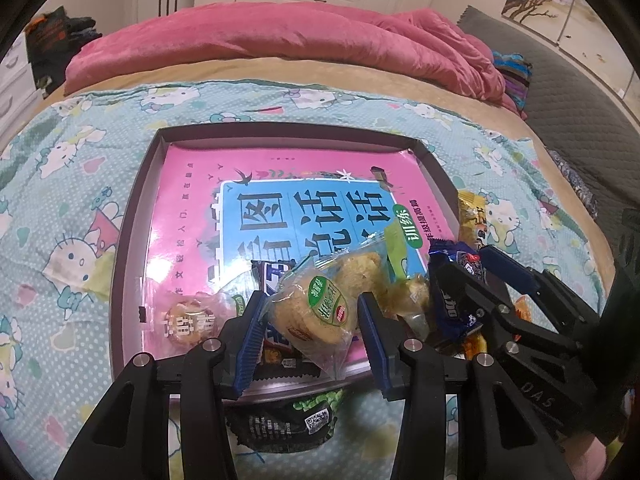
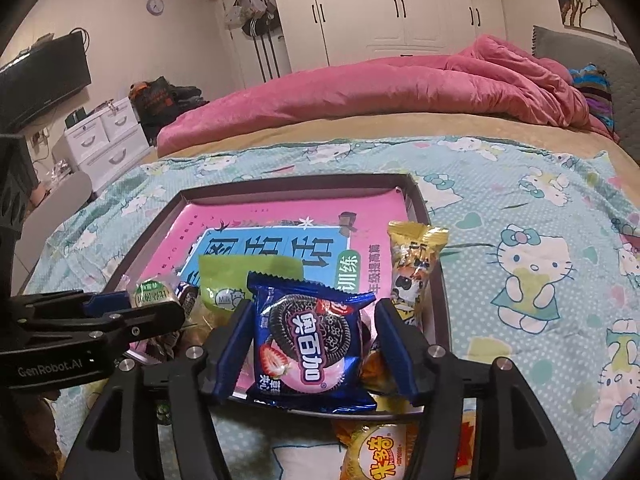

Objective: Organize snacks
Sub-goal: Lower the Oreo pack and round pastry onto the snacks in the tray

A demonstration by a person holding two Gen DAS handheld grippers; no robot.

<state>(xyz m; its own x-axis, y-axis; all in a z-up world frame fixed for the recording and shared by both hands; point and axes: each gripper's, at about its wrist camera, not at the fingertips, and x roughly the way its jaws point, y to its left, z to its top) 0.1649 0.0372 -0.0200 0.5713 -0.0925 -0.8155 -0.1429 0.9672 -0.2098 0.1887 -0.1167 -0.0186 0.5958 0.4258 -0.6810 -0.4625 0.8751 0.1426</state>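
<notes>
A shallow brown tray point(image 1: 132, 200) lined with a pink book sits on the bed. My left gripper point(image 1: 312, 328) holds a clear pastry packet with a green label point(image 1: 316, 308) over the tray's near edge. My right gripper point(image 2: 312, 344) holds a blue strawberry cookie packet point(image 2: 308, 340) over the tray's near right part; it also shows in the left wrist view point(image 1: 460, 292). Other snacks lie in the tray's near part: a round cake packet point(image 1: 188, 320) and a green milk packet point(image 2: 236, 280). A yellow snack bar point(image 2: 416, 268) lies on the tray's right rim.
A dark green-and-black packet point(image 1: 288, 420) and an orange-yellow packet point(image 2: 376, 452) lie on the Hello Kitty sheet point(image 2: 532, 264) in front of the tray. A pink duvet point(image 2: 380, 88) is piled at the back of the bed.
</notes>
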